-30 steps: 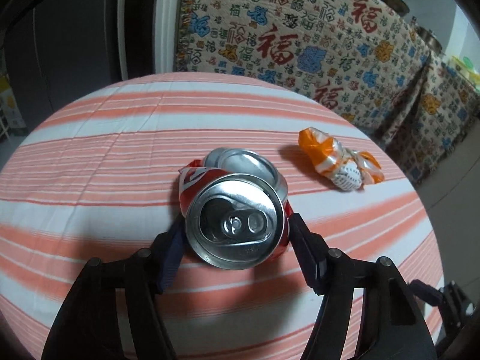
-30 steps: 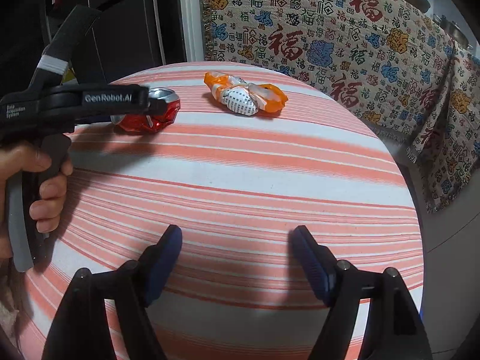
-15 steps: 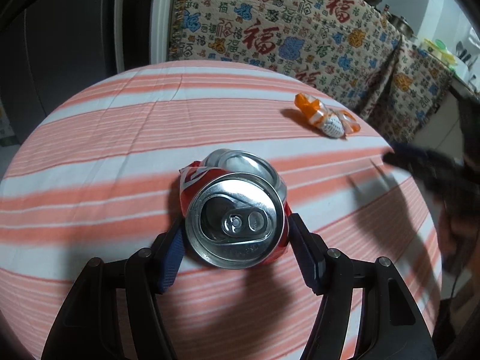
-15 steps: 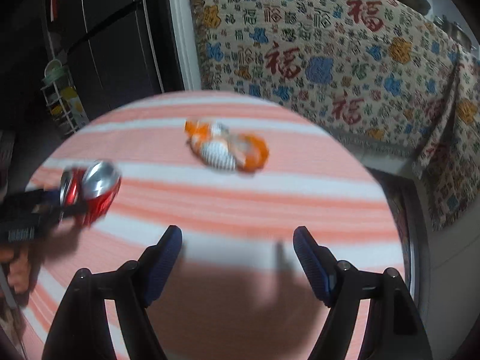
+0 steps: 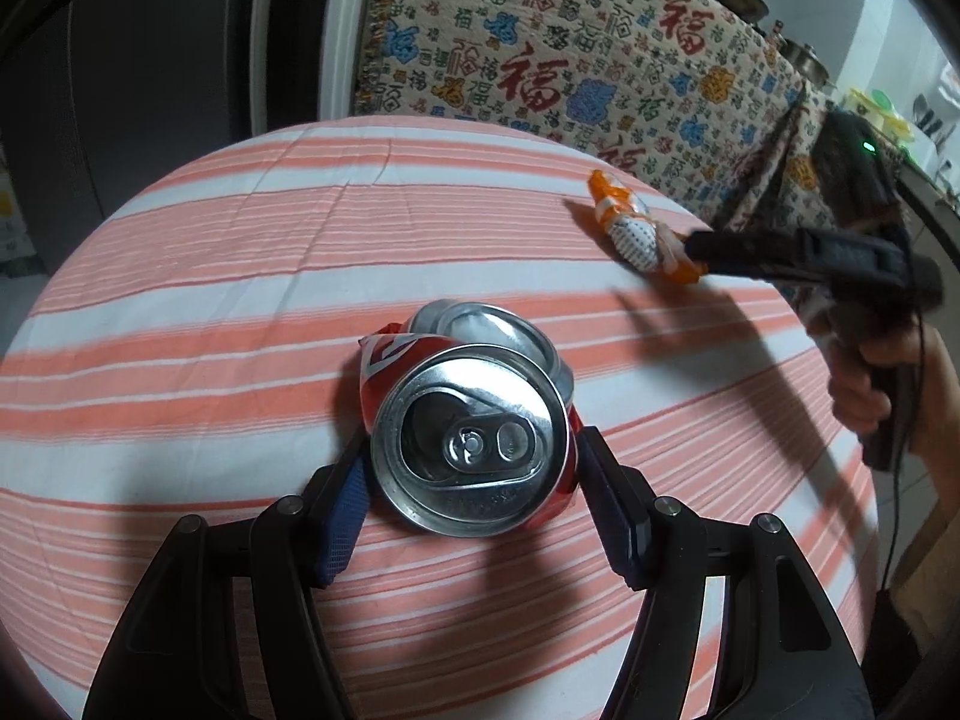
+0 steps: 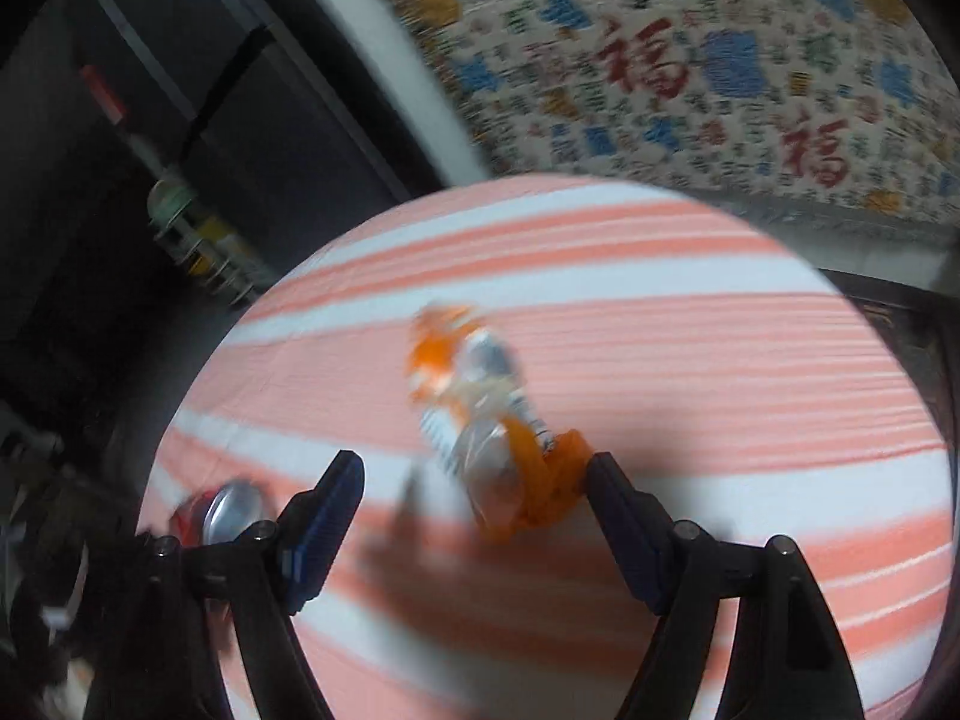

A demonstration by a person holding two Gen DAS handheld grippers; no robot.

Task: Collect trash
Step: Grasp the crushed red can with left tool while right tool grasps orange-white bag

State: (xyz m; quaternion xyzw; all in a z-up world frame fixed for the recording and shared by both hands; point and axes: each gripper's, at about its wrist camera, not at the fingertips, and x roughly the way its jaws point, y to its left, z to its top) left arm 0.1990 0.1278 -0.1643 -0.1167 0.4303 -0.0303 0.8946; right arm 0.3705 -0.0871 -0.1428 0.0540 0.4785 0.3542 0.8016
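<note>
Crushed red can point(image 5: 468, 432) pinched between your left gripper point(image 5: 471, 480) pads, lid facing camera, above middle of striped table point(image 5: 210, 276). Orange-white wrapper point(image 6: 492, 426) lies near table's far right edge, loose between your right gripper point(image 6: 474, 498) fingers, spread wide, holding nothing. Right view blurred; shows can at lower left. Left view shows your right hand point(image 5: 870, 384) on handle.

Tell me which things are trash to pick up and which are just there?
Trash: crushed can, held in the left tool; orange wrapper, in front of the open right tool.
Just there: striped tablecloth, patterned blanket.
</note>
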